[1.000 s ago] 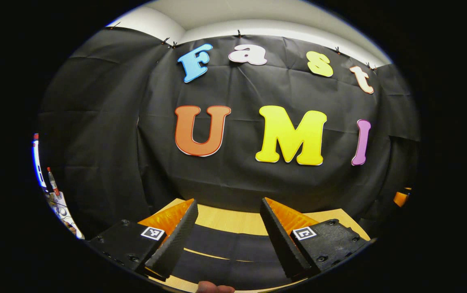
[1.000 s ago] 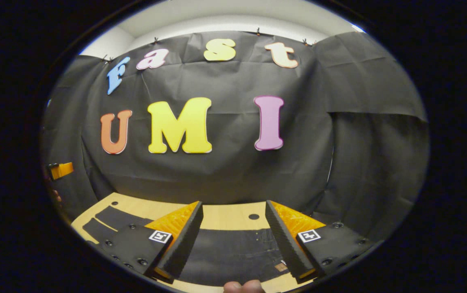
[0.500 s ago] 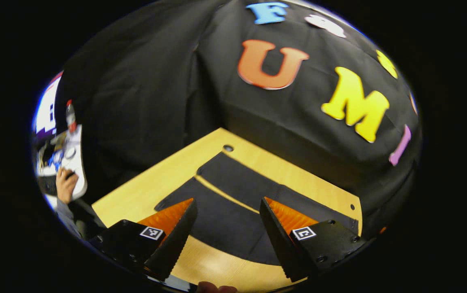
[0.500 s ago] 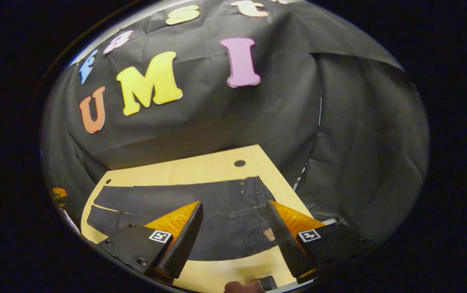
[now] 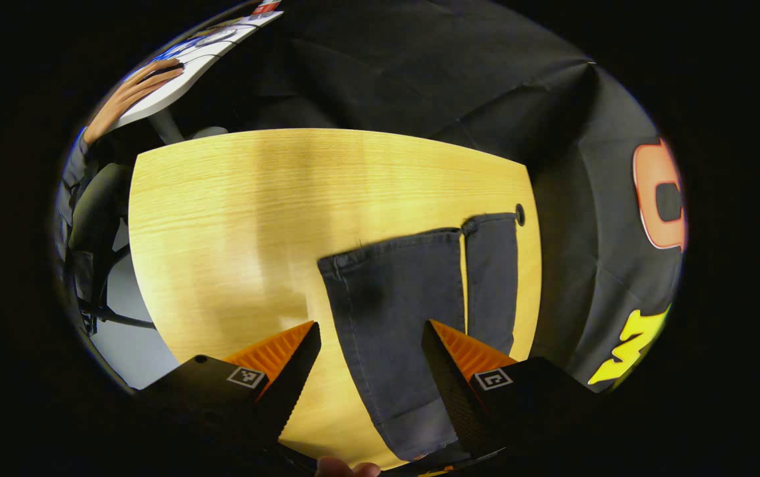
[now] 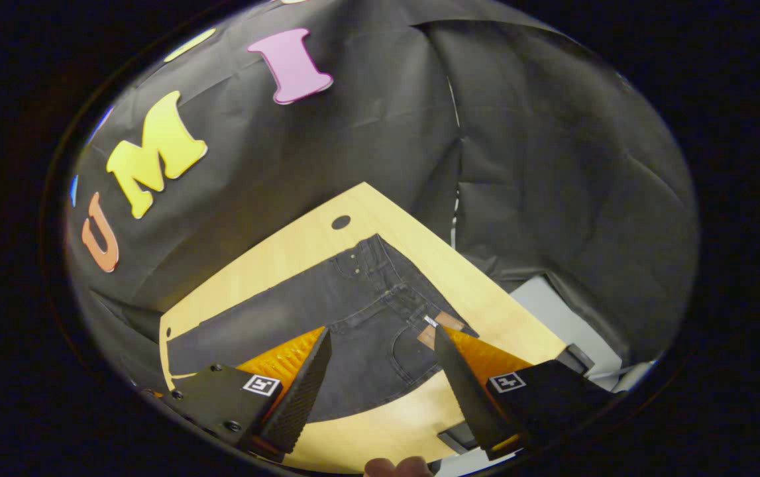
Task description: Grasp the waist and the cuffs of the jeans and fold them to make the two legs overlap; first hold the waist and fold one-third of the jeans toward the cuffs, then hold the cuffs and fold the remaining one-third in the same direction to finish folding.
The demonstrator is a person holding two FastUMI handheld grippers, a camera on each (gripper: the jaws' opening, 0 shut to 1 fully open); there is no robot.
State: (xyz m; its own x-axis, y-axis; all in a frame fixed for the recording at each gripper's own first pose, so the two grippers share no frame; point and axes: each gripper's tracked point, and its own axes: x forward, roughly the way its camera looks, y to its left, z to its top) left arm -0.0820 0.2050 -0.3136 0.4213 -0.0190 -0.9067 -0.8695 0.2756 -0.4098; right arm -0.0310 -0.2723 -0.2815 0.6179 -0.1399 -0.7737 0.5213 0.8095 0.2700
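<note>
Since a second ago I tipped both grippers down from the wall to the jeans [image 6: 353,318], flat on the table [image 5: 234,218]. Left gripper [image 5: 370,361] and right gripper [image 6: 383,371] are both apart, empty. The denim looks heavy and soft, so I would pinch waist [image 6: 413,298] and cuffs [image 5: 419,245] at the edges.

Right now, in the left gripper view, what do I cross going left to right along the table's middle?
Bare table → near jeans leg → thin strip of wood between the legs → far jeans leg → table hole at the edge → black cloth wall.
</note>
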